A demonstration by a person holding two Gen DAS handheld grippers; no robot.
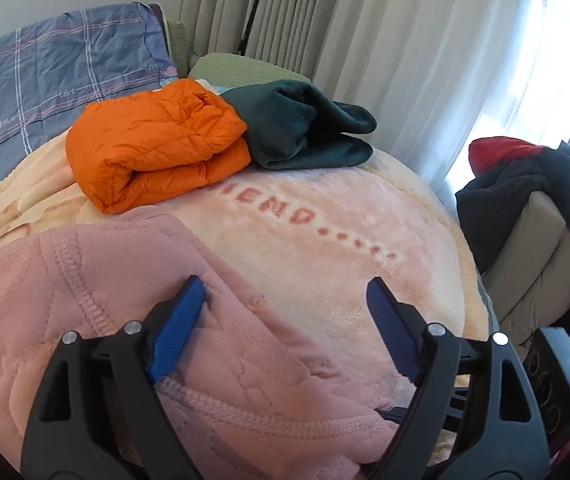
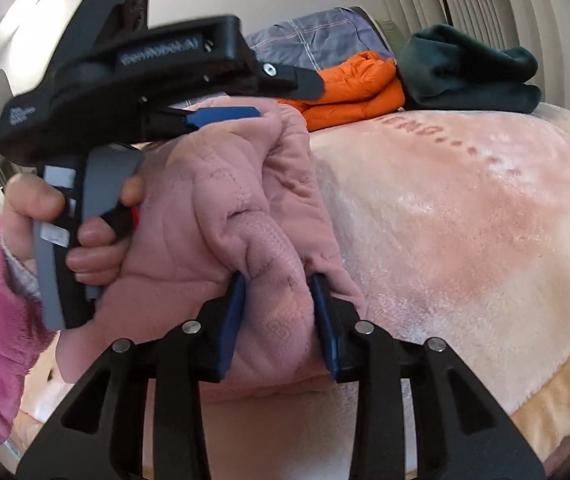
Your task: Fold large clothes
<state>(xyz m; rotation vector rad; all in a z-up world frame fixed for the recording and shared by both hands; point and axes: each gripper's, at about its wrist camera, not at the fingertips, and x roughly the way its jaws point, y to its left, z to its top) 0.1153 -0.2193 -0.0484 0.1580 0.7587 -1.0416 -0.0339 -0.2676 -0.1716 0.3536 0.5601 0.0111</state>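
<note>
Left gripper (image 1: 285, 312): jaws open above pink garment (image 1: 85, 320), lower left of frame.
Right gripper (image 2: 279, 312): jaws clamp garment's bunched fold, lower centre.

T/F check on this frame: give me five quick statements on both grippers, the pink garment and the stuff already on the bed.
1. The right gripper is shut on the pink garment. True.
2. The left gripper is shut on the pink garment. False: it is open, with one finger over the fabric and the other over the blanket.
3. The orange jacket lies folded on the bed. True.
4. The dark green garment lies on top of the orange jacket. False: it sits beside it.
5. The blanket is plain blue. False: it is peach-pink with lettering.
</note>
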